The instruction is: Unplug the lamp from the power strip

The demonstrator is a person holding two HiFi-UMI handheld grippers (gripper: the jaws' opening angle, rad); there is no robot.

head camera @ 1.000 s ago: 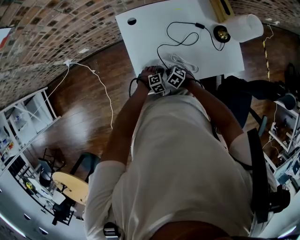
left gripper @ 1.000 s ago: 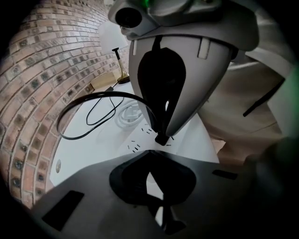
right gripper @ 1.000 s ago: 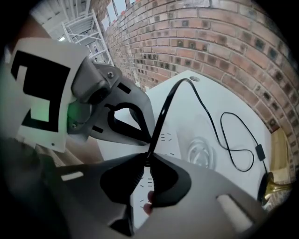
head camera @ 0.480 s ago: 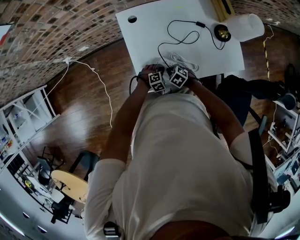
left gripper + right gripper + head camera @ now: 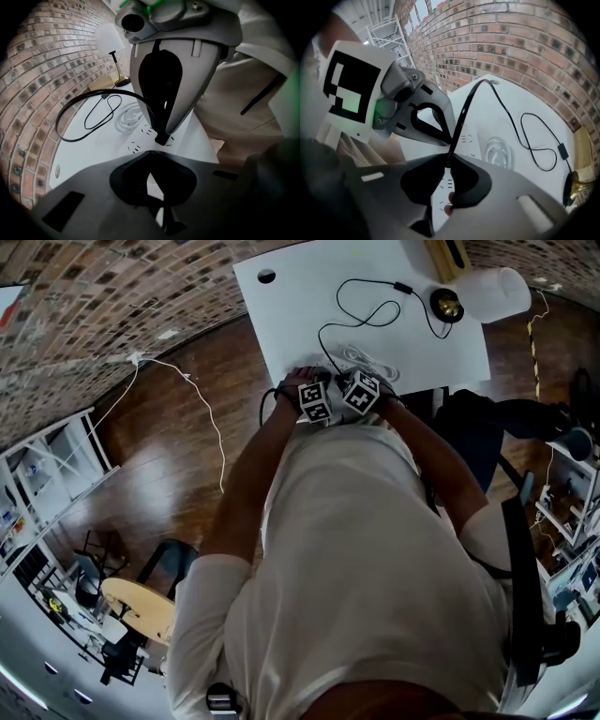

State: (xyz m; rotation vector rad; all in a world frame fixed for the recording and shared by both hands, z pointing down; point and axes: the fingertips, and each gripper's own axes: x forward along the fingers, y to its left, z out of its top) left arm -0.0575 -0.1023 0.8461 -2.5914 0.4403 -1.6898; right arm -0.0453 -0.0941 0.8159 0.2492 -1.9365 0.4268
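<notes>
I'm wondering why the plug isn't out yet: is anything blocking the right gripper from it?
Nothing visible does. The right gripper is shut on the black cord just above the plug in the power strip; the left gripper sits beside it, not between.

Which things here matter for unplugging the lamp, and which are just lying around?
For the job: lamp, cord, plug, power strip, right claw shut on the cord, left claw shut.
Lying about: coiled white cable, tan box, stool.
</notes>
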